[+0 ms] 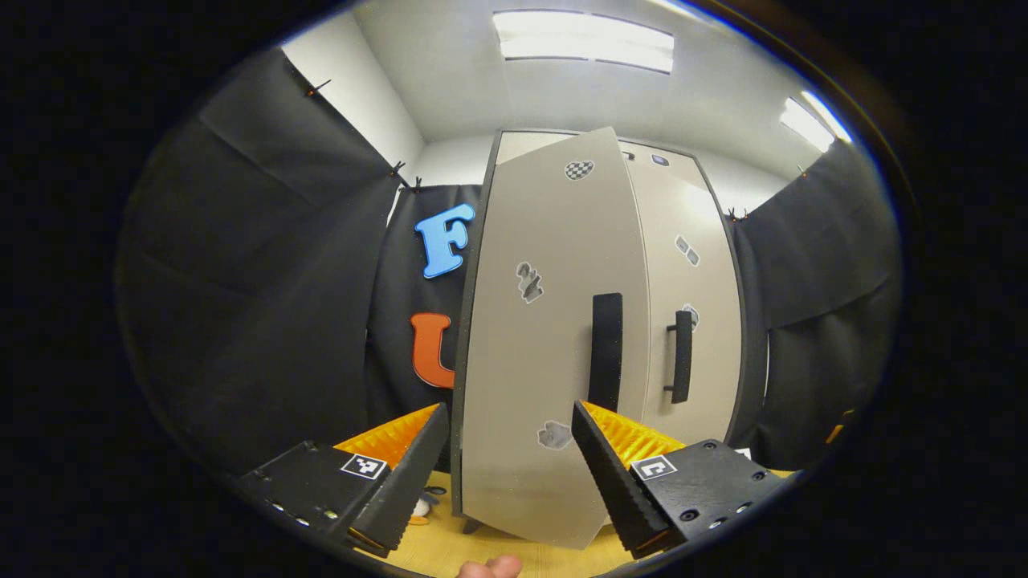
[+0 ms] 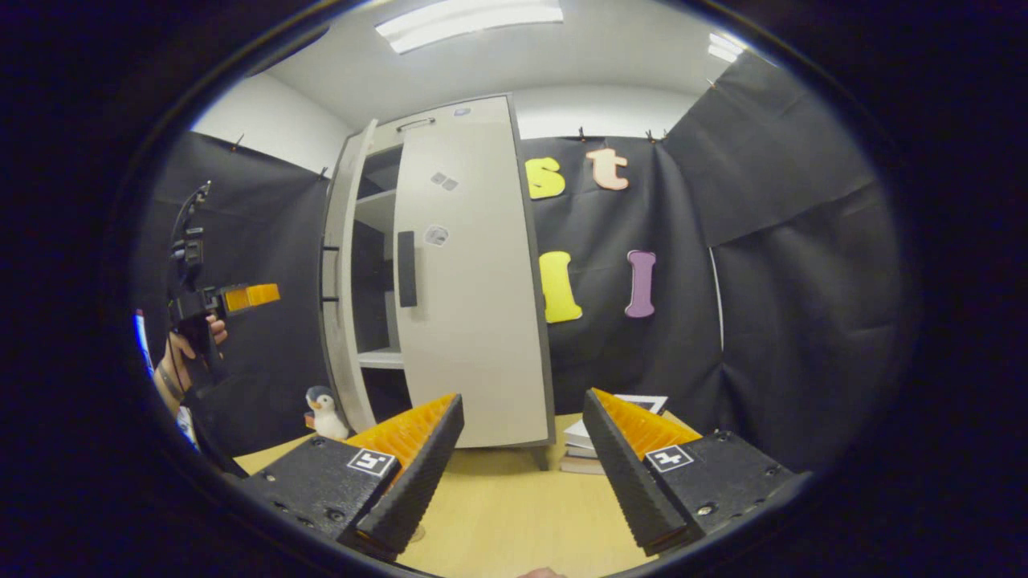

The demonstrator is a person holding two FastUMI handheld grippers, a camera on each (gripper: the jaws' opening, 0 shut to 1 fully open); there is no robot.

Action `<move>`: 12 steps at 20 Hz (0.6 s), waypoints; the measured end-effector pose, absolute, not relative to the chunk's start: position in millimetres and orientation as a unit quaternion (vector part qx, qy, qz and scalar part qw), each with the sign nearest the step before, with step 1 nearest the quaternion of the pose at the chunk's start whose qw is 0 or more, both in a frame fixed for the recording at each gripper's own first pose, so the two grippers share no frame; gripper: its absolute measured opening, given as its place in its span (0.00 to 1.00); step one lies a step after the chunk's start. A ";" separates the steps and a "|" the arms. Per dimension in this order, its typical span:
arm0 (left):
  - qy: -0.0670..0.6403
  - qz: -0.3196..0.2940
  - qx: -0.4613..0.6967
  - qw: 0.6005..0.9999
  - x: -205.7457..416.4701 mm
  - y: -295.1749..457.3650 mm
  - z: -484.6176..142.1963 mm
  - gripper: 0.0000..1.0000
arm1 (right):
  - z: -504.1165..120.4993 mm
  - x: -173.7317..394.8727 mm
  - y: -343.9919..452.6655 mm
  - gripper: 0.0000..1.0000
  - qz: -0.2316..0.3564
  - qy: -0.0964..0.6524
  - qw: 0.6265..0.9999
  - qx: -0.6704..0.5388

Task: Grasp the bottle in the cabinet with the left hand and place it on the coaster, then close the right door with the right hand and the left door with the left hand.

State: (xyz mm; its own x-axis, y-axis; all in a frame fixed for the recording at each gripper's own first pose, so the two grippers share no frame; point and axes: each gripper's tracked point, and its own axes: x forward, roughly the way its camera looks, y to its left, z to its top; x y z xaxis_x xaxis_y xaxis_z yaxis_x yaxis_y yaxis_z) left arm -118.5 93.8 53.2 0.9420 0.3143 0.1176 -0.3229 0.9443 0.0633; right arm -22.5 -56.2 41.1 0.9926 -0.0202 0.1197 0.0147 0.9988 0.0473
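Note:
In the left gripper view the tall beige cabinet [image 1: 691,241] stands close ahead. Its left door [image 1: 546,337] is swung partly out toward me, its black handle [image 1: 606,349] just above my left gripper [image 1: 507,466]. That gripper is open, holds nothing, and frames the door's lower part. The right door [image 1: 707,353] lies flat against the cabinet, with its handle [image 1: 681,356] in sight. In the right gripper view my right gripper [image 2: 522,457] is open and holds nothing, well back from the right door [image 2: 474,321]. The left door [image 2: 341,281] stands ajar, with shelves [image 2: 377,357] showing between the doors.
The cabinet stands on a wooden table [image 2: 514,514]. A penguin toy [image 2: 324,411] sits by the cabinet's left foot and a stack of books [image 2: 590,449] at its right. A hand [image 2: 181,353] holds the left gripper [image 2: 233,299] at the far left. Black cloth walls close in all around.

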 end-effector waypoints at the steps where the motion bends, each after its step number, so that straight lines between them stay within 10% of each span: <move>1: -0.056 0.165 0.041 0.984 -128.8 82.9 48.1 1.00 | 41.4 -19.9 -49.7 0.98 0.000 -0.058 0.998 0.025; 12: -0.025 0.119 -0.008 0.993 -178.1 -3.8 -24.9 0.99 | 52.0 0.0 6.9 0.98 0.070 -0.061 0.995 0.038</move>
